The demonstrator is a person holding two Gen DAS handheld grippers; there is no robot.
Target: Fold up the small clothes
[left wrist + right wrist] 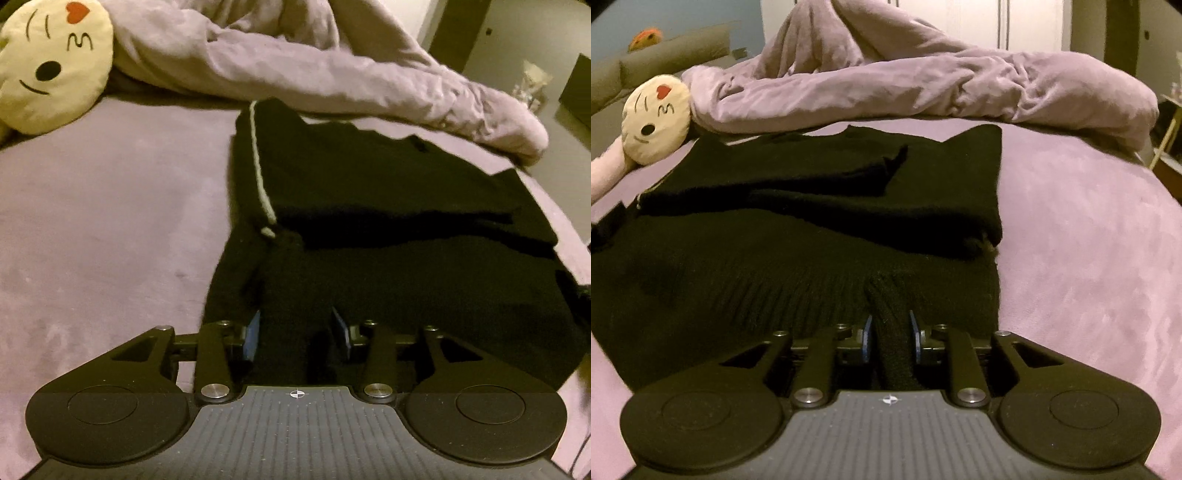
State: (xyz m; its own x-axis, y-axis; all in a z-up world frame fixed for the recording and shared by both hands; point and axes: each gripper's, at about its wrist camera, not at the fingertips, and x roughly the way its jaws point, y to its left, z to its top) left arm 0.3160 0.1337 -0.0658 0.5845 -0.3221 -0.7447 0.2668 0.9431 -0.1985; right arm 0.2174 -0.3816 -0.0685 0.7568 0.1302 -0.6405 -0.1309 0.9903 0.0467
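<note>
- Both hand-held grippers are clenched on the near hem of the garment: the left hand-held gripper [297,332] pinches a bunched ridge of black cloth between its blue-padded fingers, and the right hand-held gripper [891,332] does the same near the hem's right corner.
- Under everything lies the mauve plush-covered bed [103,206], with a rumpled mauve duvet [923,85] heaped along its far side.
- On it, the black knitted sweater with a pale stripe down one sleeve [369,192] lies flat, its sleeves already folded in across the body.
- Beside the duvet rests a cream round plush cushion with a winking face and red heart [51,66], clear of the sweater.
- Judging by this, the sleeve folds are done and the bottom-to-top fold is in hand.
- Next, both hem grips need lifting together and carrying toward the collar, kept level so the folded sleeves stay put.
</note>
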